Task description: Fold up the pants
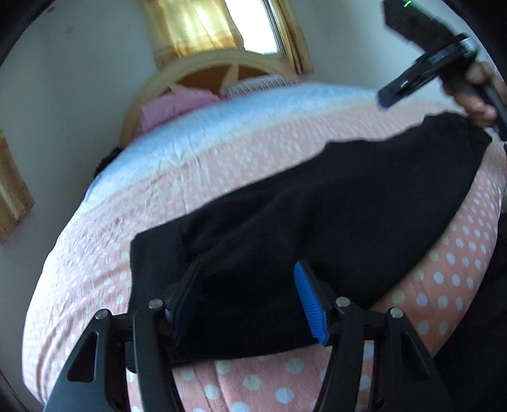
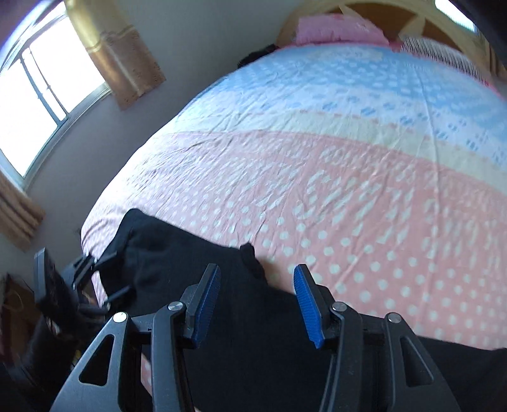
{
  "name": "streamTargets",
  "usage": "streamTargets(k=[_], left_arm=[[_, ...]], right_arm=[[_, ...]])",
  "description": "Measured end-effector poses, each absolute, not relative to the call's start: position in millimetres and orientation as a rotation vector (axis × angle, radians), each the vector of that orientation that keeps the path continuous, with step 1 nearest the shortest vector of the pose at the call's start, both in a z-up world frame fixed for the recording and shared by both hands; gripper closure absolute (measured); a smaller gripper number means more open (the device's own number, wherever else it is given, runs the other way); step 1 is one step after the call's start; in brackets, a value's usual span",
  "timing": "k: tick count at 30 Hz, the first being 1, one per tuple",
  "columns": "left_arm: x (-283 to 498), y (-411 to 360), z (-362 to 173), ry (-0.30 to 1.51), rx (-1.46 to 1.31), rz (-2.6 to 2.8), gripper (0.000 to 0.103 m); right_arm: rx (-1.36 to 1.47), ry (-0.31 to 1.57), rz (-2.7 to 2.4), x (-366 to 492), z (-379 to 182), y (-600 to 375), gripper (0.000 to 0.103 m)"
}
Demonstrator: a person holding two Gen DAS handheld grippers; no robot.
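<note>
While black fabric pants (image 1: 332, 202) lie on the pink polka-dot bed (image 1: 221, 158), left gripper (image 1: 250, 301) and right gripper (image 2: 256, 301) (blue pads) hover released, nothing grasped.

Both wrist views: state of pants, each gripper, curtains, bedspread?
pants: black, lying folded lengthwise on the bed, not gripped
left gripper: jaws open over one end of the pants
right gripper: jaws open above the pants, nothing held
curtains: partly drawn, window showing
bedspread: spread out, lightly wrinkled

No legible text or labels.
</note>
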State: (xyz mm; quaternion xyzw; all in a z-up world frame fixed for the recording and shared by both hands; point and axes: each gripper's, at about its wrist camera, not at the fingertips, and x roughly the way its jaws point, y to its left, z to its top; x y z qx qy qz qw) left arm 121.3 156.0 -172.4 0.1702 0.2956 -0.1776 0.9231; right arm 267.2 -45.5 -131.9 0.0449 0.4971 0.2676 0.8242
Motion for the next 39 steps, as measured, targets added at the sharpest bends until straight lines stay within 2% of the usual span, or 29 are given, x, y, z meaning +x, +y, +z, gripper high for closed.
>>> streamTargets(k=[5,6,7,8,9,10,14,17,21,23,24,25,30,36,39], left_arm=[[120.2,168.2,-172.1,0.624,0.271,-0.389,0.039],[119.2,167.5,-173.0,0.618,0.274,-0.387,0.039],[118.9,167.6,-173.6,0.613,0.271,-0.385,0.038],[117.7,168.2,-174.2,0.61,0.261,-0.386,0.038],[118.2,170.0,-175.1,0.607,0.252,-0.387,0.038],[117.9,171.0,-175.5,0.605,0.246,-0.388,0.038],[114.8,171.6,-175.9,0.601,0.243,-0.384,0.037],[113.6,170.0,-176.7,0.6,0.248,-0.37,0.034],[117.9,166.3,-176.7,0.606,0.25,-0.344,0.03],[118.0,164.1,-173.2,0.615,0.267,-0.332,0.03],[118.1,162.2,-170.4,0.618,0.282,-0.323,0.03],[116.3,159.1,-166.9,0.616,0.301,-0.313,0.03],[104.1,138.2,-138.9,0.539,0.352,-0.338,0.03],[93.6,73.6,-127.2,0.493,0.44,-0.466,0.03],[92.1,36.8,-132.6,0.497,0.484,-0.536,0.04]], right_arm=[[0.243,1.16,0.588,298.0,-169.8,-31.3,0.053],[0.275,1.176,0.598,299.6,-173.7,-30.3,0.06],[0.306,1.193,0.614,301.8,-178.2,-29.1,0.073],[0.332,1.204,0.629,302.3,-181.5,-27.5,0.081],[0.343,1.206,0.632,301.8,-182.6,-26.1,0.093],[0.336,1.192,0.619,300.2,-180.1,-24.7,0.096],[0.319,1.127,0.562,306.6,-165.7,-26.4,0.099],[0.303,1.186,0.498,318.3,-185.1,-25.4,0.099],[0.295,1.154,0.54,310.1,-179.5,-23.7,0.095],[0.312,1.132,0.546,299.4,-168.4,-35.4,0.073],[0.321,1.117,0.552,291.5,-161.4,-48.2,0.052],[0.339,1.091,0.558,283.8,-155.0,-62.6,0.049],[0.393,0.974,0.446,223.2,-113.6,-178.9,0.049],[0.493,0.93,0.205,139.5,-100.8,-301.6,0.049],[0.538,0.933,0.144,105.7,-110.9,-336.6,0.051]])
